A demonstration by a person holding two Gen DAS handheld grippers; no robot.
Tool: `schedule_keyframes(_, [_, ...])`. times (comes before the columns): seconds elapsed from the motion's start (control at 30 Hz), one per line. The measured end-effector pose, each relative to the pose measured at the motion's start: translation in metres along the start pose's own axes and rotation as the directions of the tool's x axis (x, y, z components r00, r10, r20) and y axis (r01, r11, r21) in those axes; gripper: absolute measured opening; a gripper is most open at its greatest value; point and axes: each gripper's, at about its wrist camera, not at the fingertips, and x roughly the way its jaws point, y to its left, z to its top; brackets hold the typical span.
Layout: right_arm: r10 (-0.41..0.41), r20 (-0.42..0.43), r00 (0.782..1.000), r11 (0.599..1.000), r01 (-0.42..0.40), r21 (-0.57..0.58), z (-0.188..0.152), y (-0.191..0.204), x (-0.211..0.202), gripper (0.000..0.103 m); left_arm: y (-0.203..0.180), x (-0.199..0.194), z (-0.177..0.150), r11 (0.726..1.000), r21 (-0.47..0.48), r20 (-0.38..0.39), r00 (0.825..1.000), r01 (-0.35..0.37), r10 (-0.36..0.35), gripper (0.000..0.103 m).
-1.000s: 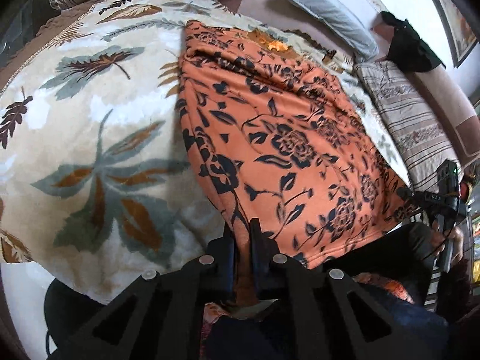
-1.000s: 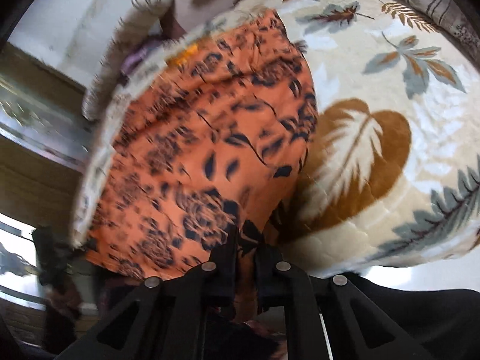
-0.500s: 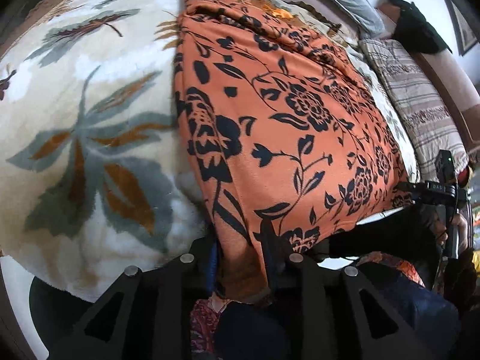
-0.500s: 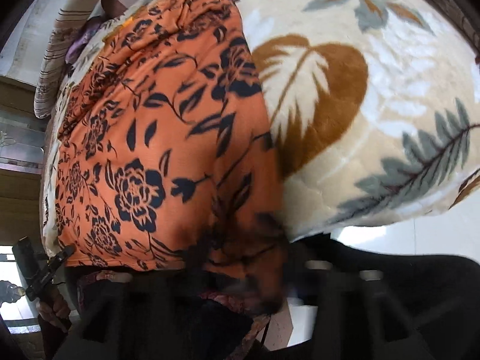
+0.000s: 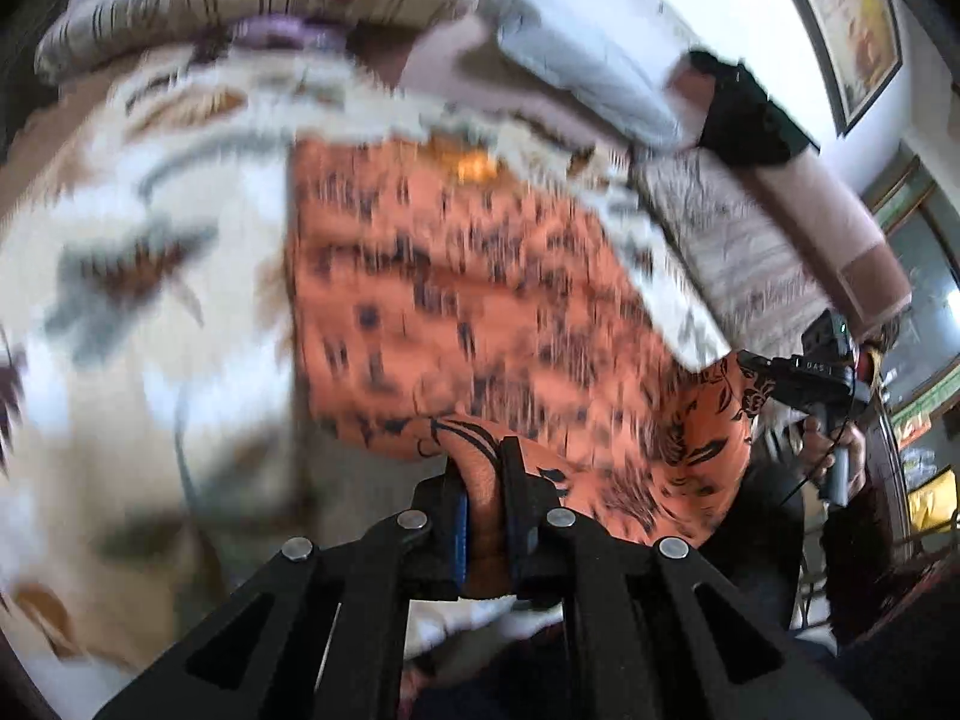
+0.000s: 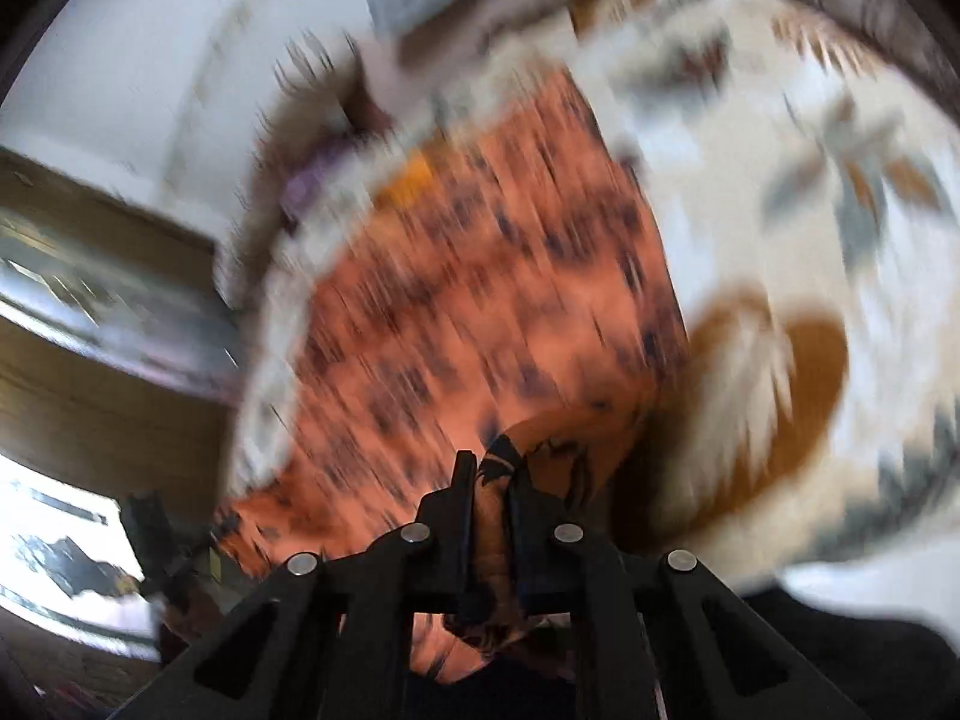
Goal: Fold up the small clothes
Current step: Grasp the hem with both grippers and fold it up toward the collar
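Observation:
An orange garment with black flower print (image 5: 480,300) lies spread on a cream leaf-patterned blanket (image 5: 150,330). It also shows in the right wrist view (image 6: 480,312). My left gripper (image 5: 480,480) is shut on the garment's near left corner and holds it lifted off the blanket. My right gripper (image 6: 489,486) is shut on the near right corner and holds it up too. The right gripper also shows in the left wrist view (image 5: 774,372), with the lifted hem stretched between the two. Both views are blurred by motion.
Striped pillows (image 5: 240,0) and a grey pillow (image 5: 588,78) lie at the bed's far end. A striped cloth (image 5: 738,252) lies to the right of the garment. A dark item (image 5: 744,114) sits on the headboard. A wooden cabinet (image 6: 108,360) stands on the left.
Both grippers have lifted the garment's near edge off the blanket and moved it up and forward toward the far end. The views have tilted up and blurred.

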Motion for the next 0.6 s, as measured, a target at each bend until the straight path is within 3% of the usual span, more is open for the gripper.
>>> schedule_keyframes(0.2, [0.041,0.186,0.982,0.997,-0.052,0.053,0.097,0.000,0.014,0.011,0.027,0.012,0.095,0.998,-0.029,0.074,0.996,-0.049,0.051,0.009])
schedule_keyframes(0.4, [0.040,0.327,0.944,0.983,-0.095,0.155,0.196,-0.023,0.073,0.010,0.081,0.079,0.189,0.976,-0.166,0.092,0.983,-0.143,0.159,0.009])
schedule_keyframes(0.5, [-0.035,0.322,0.946,0.968,-0.048,0.247,0.213,-0.052,0.112,0.014,0.111,0.134,0.216,0.944,-0.259,0.041,0.974,-0.206,0.224,0.010])
schedule_keyframes(0.6, [-0.119,0.200,0.972,0.938,0.044,0.344,0.220,-0.083,0.143,0.015,0.127,0.179,0.218,0.910,-0.297,-0.022,0.955,-0.289,0.296,0.010])
